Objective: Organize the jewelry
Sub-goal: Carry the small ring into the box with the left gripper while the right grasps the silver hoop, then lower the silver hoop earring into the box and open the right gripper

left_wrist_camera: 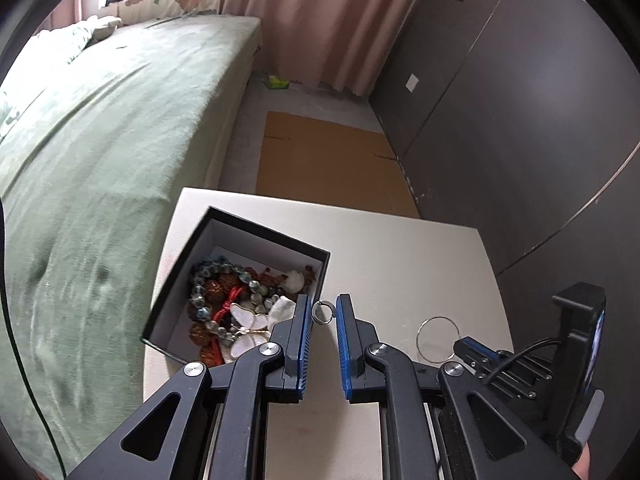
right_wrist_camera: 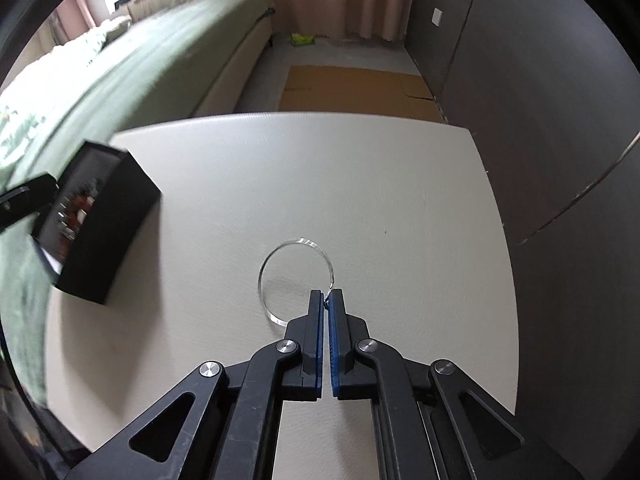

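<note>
black box (right_wrist_camera: 105, 236): blurred at the left of the right wrist view; its contents show only as reddish and pale smears, and the near corner runs into the dark lens rim.
jewelry in the box (left_wrist_camera: 236, 312): lower part hidden behind the left gripper (left_wrist_camera: 323, 312) at bottom centre of the left wrist view.
small ring (left_wrist_camera: 322, 312): too small to tell whether the blue pads touch it.
clear bangle (right_wrist_camera: 295, 282): its near right arc disappears between the right gripper (right_wrist_camera: 327, 300) tips.
bed (left_wrist_camera: 100, 140): cut by the left frame edge; items at upper left are too small to identify.
</note>
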